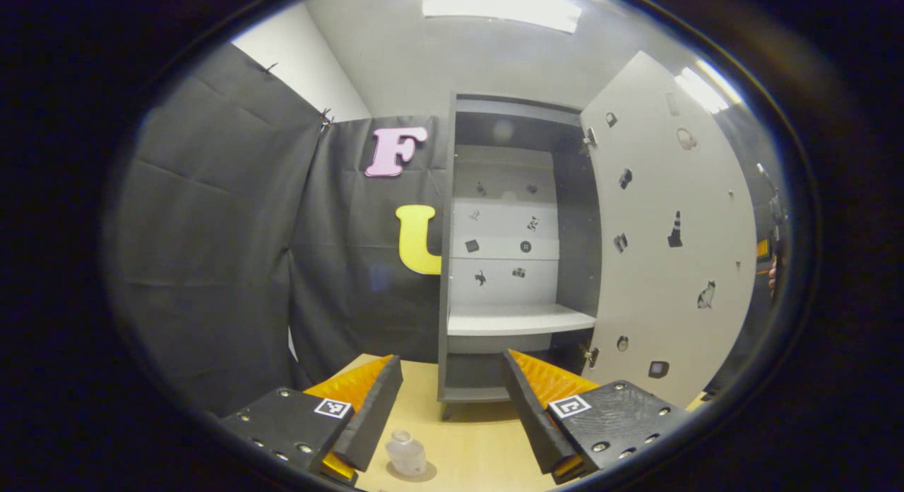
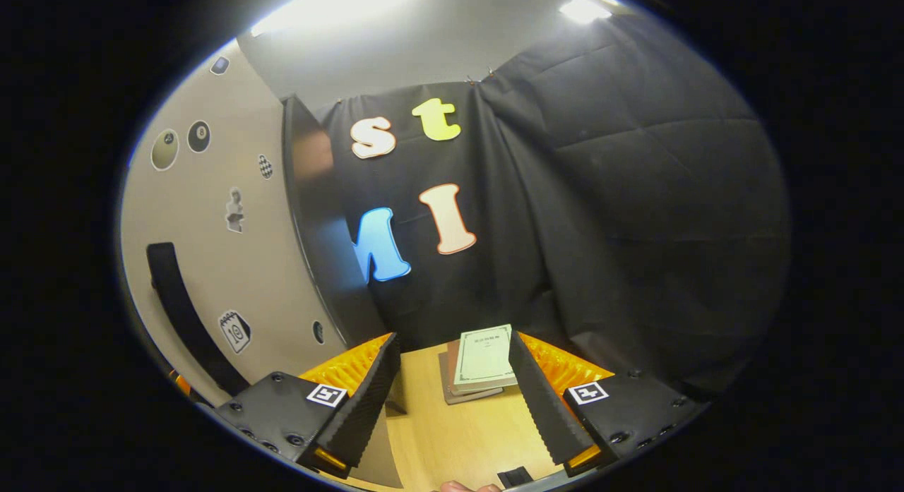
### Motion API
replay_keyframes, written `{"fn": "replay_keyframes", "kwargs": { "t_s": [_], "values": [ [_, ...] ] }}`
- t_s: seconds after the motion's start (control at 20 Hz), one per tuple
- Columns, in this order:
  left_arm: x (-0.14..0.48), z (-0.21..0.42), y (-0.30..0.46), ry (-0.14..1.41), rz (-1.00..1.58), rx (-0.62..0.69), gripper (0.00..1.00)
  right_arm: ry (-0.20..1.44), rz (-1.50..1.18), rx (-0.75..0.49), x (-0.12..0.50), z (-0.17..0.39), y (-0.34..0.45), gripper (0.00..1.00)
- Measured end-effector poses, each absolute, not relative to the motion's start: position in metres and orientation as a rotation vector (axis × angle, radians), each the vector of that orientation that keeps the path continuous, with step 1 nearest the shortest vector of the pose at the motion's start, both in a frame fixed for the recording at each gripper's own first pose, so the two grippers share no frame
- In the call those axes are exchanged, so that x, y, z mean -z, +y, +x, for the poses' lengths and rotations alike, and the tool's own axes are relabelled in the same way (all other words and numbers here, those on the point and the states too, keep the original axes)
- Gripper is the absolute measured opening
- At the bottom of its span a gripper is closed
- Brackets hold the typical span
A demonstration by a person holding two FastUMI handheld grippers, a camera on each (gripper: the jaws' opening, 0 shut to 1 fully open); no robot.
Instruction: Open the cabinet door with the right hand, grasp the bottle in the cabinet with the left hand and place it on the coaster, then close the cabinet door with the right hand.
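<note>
the bottle (image 1: 407, 454) is sitting on its coaster (image 1: 412, 471); both tongs (image 1: 452, 414) (image 2: 455, 407) are gaping empty, the right beside the open door (image 2: 233, 266) for closing.

My table (image 1: 487, 442) is pale wood-look laminate, smooth, slight sheen. Bottle (image 1: 407, 453) is clear, frosted-looking glass or plastic, can't tell which. Cabinet door (image 1: 671, 252) is matt off-white board with stickers; its handle (image 2: 180, 301) looks matt plastic. Wall cloth (image 2: 635, 231) is matt, creased. Books (image 2: 480, 365) have paper covers.
</note>
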State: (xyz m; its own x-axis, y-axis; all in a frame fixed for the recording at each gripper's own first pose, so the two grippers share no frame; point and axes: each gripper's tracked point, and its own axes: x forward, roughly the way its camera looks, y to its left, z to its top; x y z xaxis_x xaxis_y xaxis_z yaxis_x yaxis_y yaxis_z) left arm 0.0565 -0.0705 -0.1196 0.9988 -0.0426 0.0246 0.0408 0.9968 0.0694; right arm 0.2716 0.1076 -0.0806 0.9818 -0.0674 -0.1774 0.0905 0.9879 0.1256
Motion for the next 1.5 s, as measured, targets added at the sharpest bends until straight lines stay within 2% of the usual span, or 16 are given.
{"fn": "replay_keyframes", "kwargs": {
  "t_s": [0.15, 0.35, 0.75, 1.0, 1.25, 1.5],
  "values": [
    [0.107, 0.054, -0.086, -0.008, 0.032, 0.009, 0.84, 0.167, 0.124, -0.016, 0.063, 0.272, 0.126, 0.98],
    [0.082, 0.038, -0.093, -0.070, 0.058, -0.057, 0.86, 0.181, 0.134, -0.143, 0.048, 0.269, 0.147, 0.98],
    [0.076, 0.007, -0.103, -0.034, 0.070, -0.127, 0.84, 0.174, 0.095, -0.322, 0.043, 0.262, 0.191, 0.98],
    [0.068, -0.001, -0.083, -0.051, 0.131, -0.172, 0.84, 0.202, 0.075, -0.337, 0.039, 0.257, 0.207, 0.98],
    [0.094, 0.012, -0.060, 0.011, 0.115, -0.127, 0.86, 0.202, 0.102, -0.319, 0.034, 0.257, 0.222, 0.97],
    [0.078, 0.042, -0.021, 0.011, 0.151, -0.103, 0.86, 0.200, 0.104, -0.345, 0.041, 0.244, 0.278, 0.97]
  ]
}}
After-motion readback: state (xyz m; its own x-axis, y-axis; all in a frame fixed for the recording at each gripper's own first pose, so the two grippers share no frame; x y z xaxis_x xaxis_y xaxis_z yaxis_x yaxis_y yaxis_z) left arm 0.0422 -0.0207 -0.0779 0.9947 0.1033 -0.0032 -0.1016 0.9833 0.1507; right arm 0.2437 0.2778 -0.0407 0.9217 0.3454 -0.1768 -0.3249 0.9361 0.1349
